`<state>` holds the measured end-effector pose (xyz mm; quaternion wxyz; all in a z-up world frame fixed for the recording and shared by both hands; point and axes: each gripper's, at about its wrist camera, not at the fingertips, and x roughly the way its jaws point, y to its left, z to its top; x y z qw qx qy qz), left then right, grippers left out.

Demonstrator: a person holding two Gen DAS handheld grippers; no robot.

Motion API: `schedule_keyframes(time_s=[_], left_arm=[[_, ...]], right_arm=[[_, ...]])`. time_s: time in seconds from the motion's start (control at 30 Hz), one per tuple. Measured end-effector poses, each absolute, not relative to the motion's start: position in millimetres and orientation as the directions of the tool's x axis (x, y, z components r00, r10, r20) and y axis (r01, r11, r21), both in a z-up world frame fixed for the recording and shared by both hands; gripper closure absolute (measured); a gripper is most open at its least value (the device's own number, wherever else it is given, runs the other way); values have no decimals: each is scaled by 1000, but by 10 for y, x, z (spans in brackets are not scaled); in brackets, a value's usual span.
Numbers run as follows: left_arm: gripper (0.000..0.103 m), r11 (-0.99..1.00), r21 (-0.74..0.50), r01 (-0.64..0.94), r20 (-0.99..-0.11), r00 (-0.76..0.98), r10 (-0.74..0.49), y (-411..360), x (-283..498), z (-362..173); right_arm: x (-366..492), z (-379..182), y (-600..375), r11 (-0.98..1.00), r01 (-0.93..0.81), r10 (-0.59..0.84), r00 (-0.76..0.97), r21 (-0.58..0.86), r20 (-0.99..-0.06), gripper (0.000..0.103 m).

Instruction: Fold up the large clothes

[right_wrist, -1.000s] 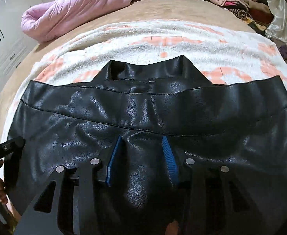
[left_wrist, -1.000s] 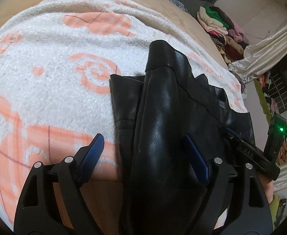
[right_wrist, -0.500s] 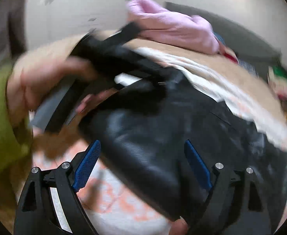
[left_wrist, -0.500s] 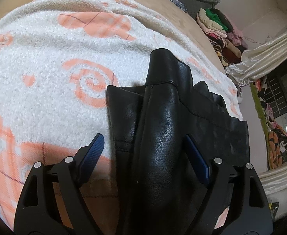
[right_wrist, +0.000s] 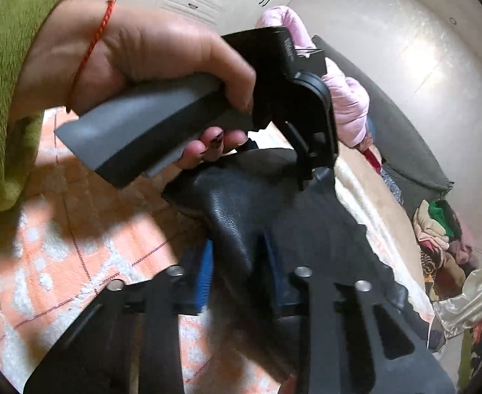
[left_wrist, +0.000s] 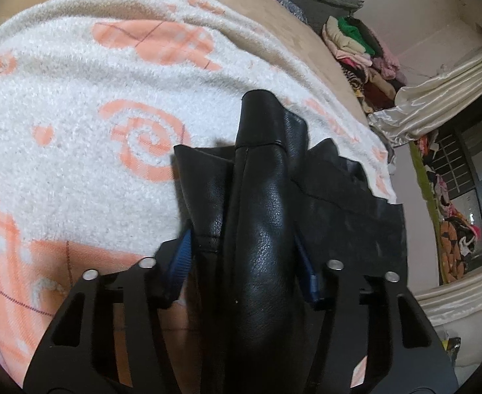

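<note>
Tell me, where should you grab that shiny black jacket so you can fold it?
Probably grab the black jacket at its near edge, coming from the bed's near side. There the leather bunches into a raised ridge that two fingers can pinch; elsewhere it lies flat on the blanket. Both the left gripper and right gripper are closing on such folds now.
</note>
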<state>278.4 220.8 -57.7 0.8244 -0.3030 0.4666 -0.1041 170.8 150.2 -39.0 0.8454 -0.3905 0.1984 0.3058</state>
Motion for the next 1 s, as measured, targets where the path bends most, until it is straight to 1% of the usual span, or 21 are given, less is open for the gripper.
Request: schedule_keyframes(time_s=[0.07, 0.17, 0.33, 0.47, 0.57, 0.73, 0.87, 1.0], left_arm=[[69, 798, -596, -88, -692, 562, -454, 2177, 2743, -459], [74, 814, -579, -52, -672, 597, -439, 2082, 2663, -241], [74, 828, -560, -10, -624, 662, -415, 1809, 2512, 191], [74, 856, -515, 42, -595, 702, -392, 1421, 2492, 628], [74, 884, -460, 86, -589, 716, -376, 1095, 2513, 897], [73, 902, -410, 134, -590, 716, -374, 597, 2565, 1132], [70, 914, -370, 167, -600, 709, -372, 221, 2605, 1180], [70, 921, -337, 195, -611, 699, -372, -134, 2634, 1199]], right_arm=[[1712, -277, 1426, 543, -663, 379, 741, -515, -555, 86], [1677, -94, 1273, 589, -654, 404, 747, -475, -528, 88], [1611, 205, 928, 647, -629, 442, 769, -430, -462, 89], [1582, 481, 564, 711, -582, 444, 807, -394, -390, 90], [1563, 657, 306, 759, -539, 423, 835, -366, -352, 90], [1559, 846, -218, 826, -501, 414, 850, -256, -327, 90], [1547, 859, -561, 864, -469, 395, 857, -184, -330, 90], [1595, 792, -823, 891, -439, 380, 861, -117, -338, 91]])
